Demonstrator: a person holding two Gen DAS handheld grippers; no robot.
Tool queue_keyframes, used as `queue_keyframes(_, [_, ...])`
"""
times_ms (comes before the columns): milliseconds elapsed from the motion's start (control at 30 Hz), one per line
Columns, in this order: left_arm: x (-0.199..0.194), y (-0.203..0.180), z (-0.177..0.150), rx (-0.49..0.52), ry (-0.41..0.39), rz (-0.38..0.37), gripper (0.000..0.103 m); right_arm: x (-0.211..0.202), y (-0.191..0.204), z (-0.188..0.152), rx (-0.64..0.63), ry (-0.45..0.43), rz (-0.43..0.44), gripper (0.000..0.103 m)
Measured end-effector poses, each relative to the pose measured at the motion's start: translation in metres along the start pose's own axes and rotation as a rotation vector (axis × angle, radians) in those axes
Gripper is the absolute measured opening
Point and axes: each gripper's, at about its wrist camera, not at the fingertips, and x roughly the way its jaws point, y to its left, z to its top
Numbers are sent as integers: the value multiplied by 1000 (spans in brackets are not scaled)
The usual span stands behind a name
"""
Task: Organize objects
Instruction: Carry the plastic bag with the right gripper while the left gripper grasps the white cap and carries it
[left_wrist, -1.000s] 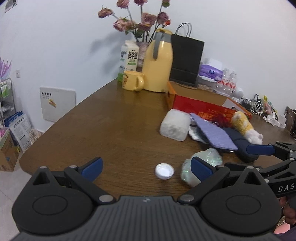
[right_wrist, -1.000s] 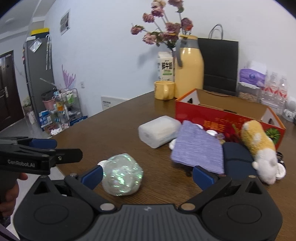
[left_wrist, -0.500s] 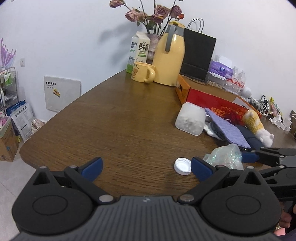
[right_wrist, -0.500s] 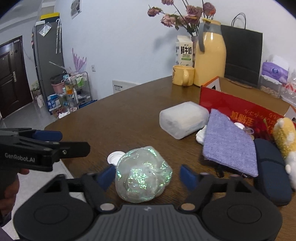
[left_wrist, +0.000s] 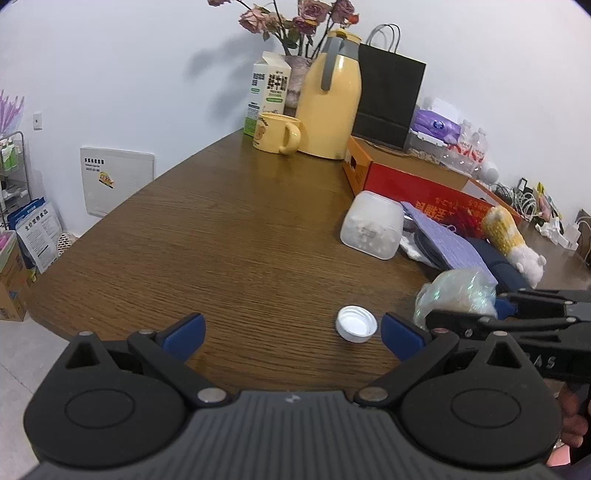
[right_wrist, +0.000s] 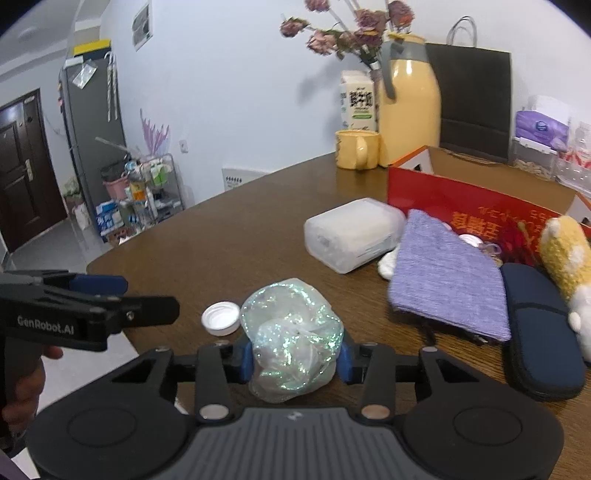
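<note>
Right wrist view: the right gripper (right_wrist: 293, 360), jaws just closing, is pinching the iridescent plastic bundle (right_wrist: 291, 336) on the table (right_wrist: 229, 243); a white cap (right_wrist: 220, 318) is lying beside it. The left gripper (left_wrist: 291, 332) is hovering spread wide. Farther off, a frosted container (right_wrist: 351, 232) and purple cloth (right_wrist: 447, 280) are crowding the red box (right_wrist: 443, 199).

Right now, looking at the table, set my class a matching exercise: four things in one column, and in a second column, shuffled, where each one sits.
Things:
1. shiny wrapper ball
2. white cap
3. yellow mug
4. purple cloth

Places:
A. in front of the yellow jug
B. between the pads of the right claw
C. partly over a dark blue pouch
D. on bare wood, just left of the ball

Pairs: 1-B, 2-D, 3-A, 4-C
</note>
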Motion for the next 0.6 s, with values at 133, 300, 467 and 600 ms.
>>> queue_keyframes(133, [7, -15, 0, 37, 21, -30, 103, -12, -16, -2, 29, -43, -34, 40])
queue_keyframes(300, [24, -36, 1, 78, 48, -52, 92, -22, -39, -6, 67, -63, -82, 40])
queue_keyframes(467, [35, -51, 0, 125, 49, -21, 58, -29, -55, -11, 87, -76, -100, 40])
queue_keyframes(600, [37, -57, 1, 153, 48, 6, 29, -33, -63, -14, 96, -82, -106, 40])
